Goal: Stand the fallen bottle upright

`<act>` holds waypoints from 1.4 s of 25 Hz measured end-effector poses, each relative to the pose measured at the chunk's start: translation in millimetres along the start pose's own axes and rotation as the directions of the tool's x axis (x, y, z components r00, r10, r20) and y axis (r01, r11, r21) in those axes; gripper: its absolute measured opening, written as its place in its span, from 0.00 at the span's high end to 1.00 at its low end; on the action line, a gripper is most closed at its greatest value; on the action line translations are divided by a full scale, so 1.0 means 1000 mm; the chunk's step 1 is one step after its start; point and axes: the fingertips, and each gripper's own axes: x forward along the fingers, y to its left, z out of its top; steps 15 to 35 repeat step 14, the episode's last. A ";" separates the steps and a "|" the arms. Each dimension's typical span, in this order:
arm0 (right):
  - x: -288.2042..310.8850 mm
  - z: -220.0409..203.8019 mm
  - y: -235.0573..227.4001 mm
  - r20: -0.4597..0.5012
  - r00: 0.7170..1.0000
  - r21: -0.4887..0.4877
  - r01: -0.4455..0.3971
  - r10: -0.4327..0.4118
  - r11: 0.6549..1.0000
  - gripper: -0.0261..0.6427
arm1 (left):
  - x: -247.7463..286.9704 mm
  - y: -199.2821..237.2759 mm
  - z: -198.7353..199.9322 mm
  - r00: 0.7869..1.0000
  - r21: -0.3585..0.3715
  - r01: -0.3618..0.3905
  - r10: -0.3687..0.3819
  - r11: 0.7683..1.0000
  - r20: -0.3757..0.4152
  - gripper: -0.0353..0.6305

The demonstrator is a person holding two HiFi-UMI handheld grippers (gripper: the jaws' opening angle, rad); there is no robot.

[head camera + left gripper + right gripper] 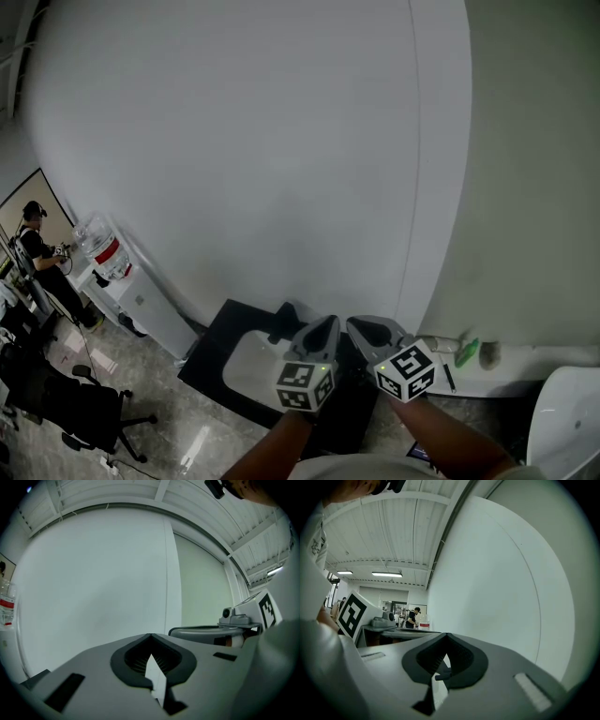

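Left gripper (322,325) and right gripper (362,327) are held level toward the wall (234,141), fingers closed together, empty; the bottle (439,345) seemingly lies on the white tabletop (525,361) beside them; the approach is not begun; next, lower and open the right gripper.

The left gripper (151,638) faces a white wall (93,583). Its 2 jaws are closed tip to tip with nothing between them, and only a thin sliver of wall shows behind the tips. A vertical seam divides the wall from a pale green panel (199,588). The right gripper (187,631), with its marker cube (268,610), reaches in from the right edge. A water bottle (5,604) with a red label shows at far left. A ribbed ceiling (117,491) runs above.
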 end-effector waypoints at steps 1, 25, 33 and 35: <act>0.000 0.000 0.000 -0.001 1.000 -0.001 0.001 -0.001 1.000 0.96 | 0.000 -0.001 0.000 1.000 0.001 0.000 0.000 1.000 0.000 0.94; 0.000 -0.002 -0.005 -0.006 1.000 0.009 0.011 -0.011 1.000 0.96 | 0.002 -0.004 0.003 1.000 0.003 0.011 -0.011 1.000 0.007 0.94; 0.000 -0.002 -0.005 -0.006 1.000 0.009 0.011 -0.011 1.000 0.96 | 0.002 -0.004 0.003 1.000 0.003 0.011 -0.011 1.000 0.007 0.94; 0.000 -0.002 -0.005 -0.006 1.000 0.009 0.011 -0.011 1.000 0.96 | 0.002 -0.004 0.003 1.000 0.003 0.011 -0.011 1.000 0.007 0.94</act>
